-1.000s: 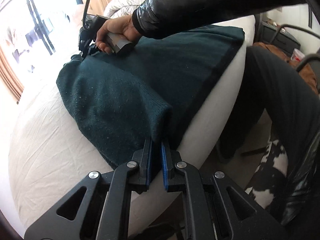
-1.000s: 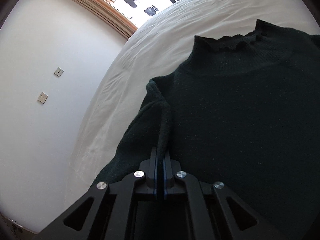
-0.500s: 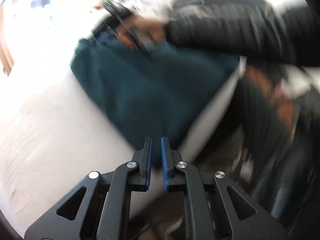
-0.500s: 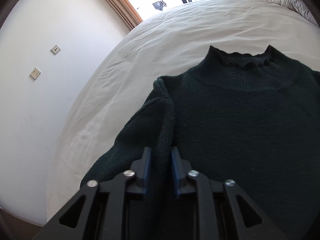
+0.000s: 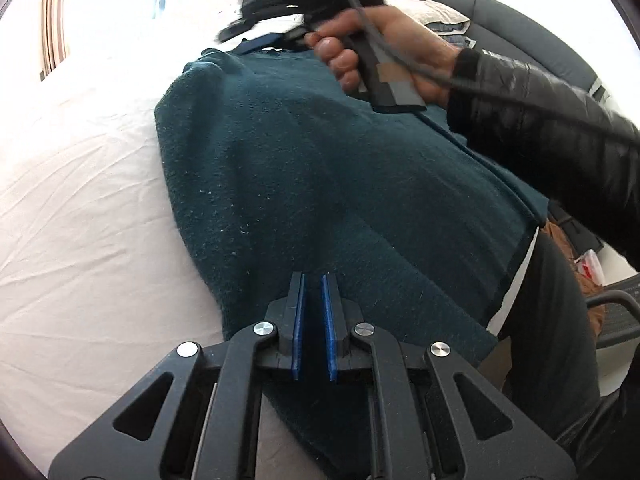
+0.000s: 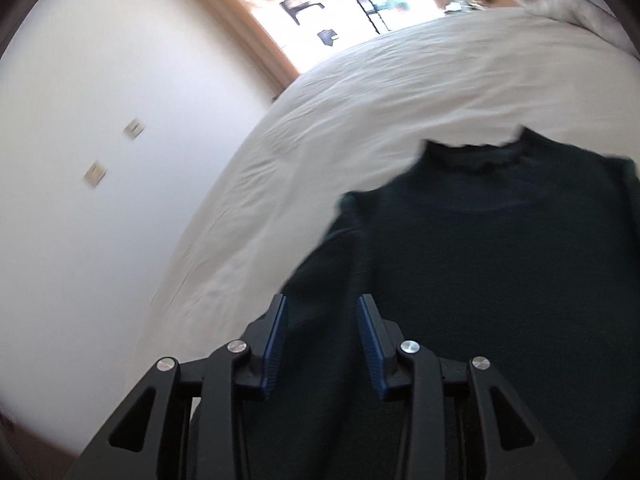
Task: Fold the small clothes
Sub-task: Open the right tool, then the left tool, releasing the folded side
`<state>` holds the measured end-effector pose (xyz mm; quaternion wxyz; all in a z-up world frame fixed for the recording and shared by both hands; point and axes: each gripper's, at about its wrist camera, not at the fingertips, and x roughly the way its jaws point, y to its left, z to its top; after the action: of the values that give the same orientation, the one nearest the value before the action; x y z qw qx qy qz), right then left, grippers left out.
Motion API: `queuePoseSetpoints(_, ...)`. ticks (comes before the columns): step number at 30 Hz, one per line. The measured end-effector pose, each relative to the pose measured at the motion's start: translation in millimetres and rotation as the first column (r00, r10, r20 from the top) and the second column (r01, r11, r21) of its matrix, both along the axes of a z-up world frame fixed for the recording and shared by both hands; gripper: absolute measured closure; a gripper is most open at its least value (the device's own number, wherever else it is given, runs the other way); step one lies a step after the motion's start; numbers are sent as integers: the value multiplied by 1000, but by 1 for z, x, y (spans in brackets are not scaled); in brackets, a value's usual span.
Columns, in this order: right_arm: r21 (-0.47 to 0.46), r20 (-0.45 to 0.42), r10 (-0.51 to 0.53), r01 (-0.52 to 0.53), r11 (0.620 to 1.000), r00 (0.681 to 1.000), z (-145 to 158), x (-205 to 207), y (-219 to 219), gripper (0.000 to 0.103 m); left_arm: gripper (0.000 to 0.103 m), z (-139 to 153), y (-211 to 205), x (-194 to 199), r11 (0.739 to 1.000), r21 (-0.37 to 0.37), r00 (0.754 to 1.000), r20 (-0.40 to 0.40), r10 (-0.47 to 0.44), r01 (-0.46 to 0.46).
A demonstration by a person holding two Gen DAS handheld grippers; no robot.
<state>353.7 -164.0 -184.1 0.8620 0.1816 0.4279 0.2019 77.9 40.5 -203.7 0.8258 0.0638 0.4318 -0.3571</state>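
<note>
A dark teal sweater lies flat on the white bed sheet, with its left sleeve folded in over the body. My left gripper hovers low over the sweater's lower part, shut, with nothing between its blue pads. In the right wrist view the sweater looks almost black, its frilled collar at the far end. My right gripper hangs above the folded sleeve. Its jaws are opening and the pads stand clear of the cloth. A hand in a black sleeve holds that gripper near the sweater's shoulder.
The sheet runs to a white wall with two socket plates and a bright window. A bunched duvet lies at the bed's far end. A dark trouser leg stands at the bed's near edge, beside a grey chair.
My right gripper was shut on the sleeve fold; its jaws have opened, let the cloth drop, and it has lifted. My left gripper has swung sideways and rolled, now over the sweater body.
</note>
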Motion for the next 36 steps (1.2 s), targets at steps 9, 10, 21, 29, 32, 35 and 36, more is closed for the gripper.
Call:
queuePoseSetpoints(9, -168, -159, 87, -114, 979, 983, -34, 47, 60, 70, 95, 0, -9, -33, 996, 84, 996, 91, -4, -3)
queuePoseSetpoints(10, -175, -160, 76, -104, 979, 984, -35, 54, 61, 71, 95, 0, -11, -36, 995, 104, 994, 106, -12, 1)
queuePoseSetpoints(21, -30, -89, -188, 186, 982, 978, 0, 75, -23, 40, 95, -2, -7, -40, 995, 101, 995, 102, 2, -13)
queuePoseSetpoints(29, -125, -262, -28, -6, 992, 965, -32, 94, -9, 40, 95, -1, -4, -36, 996, 90, 995, 95, 1, -10)
queuePoseSetpoints(32, -103, -231, -9, -15, 995, 973, -33, 100, -1, 61, 95, -2, -3, -35, 997, 83, 996, 94, 0, -8)
queuePoseSetpoints(35, -137, -202, -8, -20, 990, 979, -33, 109, 6, 77, 95, -3, 0, -34, 998, 65, 996, 88, 1, -7)
queuePoseSetpoints(36, -152, -193, -17, -13, 988, 981, -34, 113, 7, 79, 95, -3, 1, -33, 998, 63, 996, 85, 2, -8)
